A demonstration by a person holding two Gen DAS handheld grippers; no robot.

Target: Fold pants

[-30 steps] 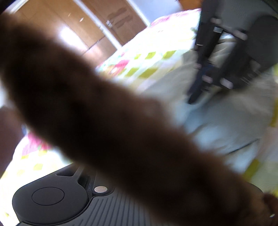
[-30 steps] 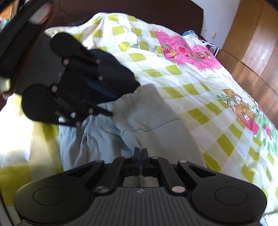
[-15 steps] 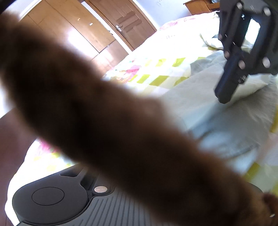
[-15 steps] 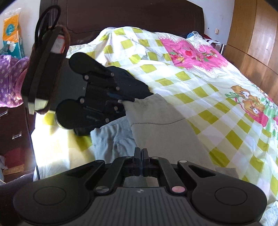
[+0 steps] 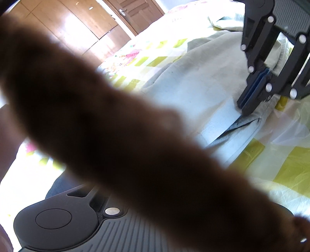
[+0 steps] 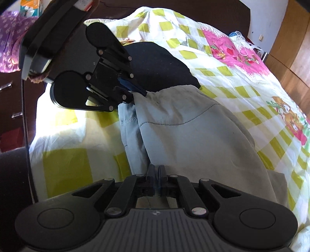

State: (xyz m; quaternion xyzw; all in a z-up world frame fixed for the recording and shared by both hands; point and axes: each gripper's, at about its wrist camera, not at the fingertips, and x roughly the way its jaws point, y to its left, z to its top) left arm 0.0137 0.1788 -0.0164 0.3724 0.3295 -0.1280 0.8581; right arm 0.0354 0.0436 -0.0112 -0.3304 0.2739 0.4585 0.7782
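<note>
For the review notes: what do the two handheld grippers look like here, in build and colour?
Both the left gripper and the right gripper are matte black linkage frames with silver rivets, round black discs either side of a ribbed grey body, and narrow fingers faced with blue pads. A blurred brown furry strip covers most of the left wrist view.

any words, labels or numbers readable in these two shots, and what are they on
None can be read.
Packet at the top left of the right wrist view: coloured print, too blurred to read.
Right gripper body: a small emblem, too small to make out.
Pink patches on the bedsheet: pictures only, no legible words.
</note>
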